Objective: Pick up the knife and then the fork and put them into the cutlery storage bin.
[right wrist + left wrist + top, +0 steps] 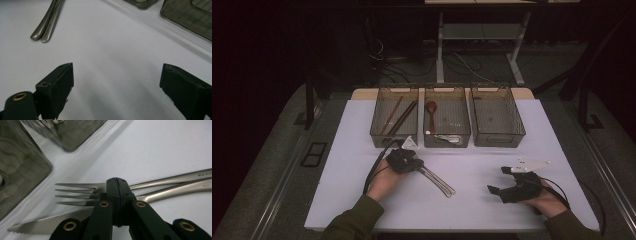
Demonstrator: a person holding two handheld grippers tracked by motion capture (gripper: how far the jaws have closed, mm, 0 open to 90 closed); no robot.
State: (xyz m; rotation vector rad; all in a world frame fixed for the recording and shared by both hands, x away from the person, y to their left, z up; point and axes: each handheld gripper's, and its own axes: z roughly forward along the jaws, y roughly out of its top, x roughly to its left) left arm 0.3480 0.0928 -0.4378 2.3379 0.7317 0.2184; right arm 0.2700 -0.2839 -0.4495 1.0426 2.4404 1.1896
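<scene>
Fork and knife lie side by side on the white table, in the high view just in front of the left gripper, handles slanting away toward the near right; the left hand is far nearer them than the right gripper, which rests well apart with its jaws spread on nothing; three bins stand beyond; in the left gripper view the jaws are pressed together over the fork's neck, tines to the left, the knife blade beneath them, both handles running off right; whether the fork is truly pinched I cannot tell; in the right gripper view the two handle ends lie far off at upper left, pointing roughly toward the gaping jaws, so any lift looks to be the left's
</scene>
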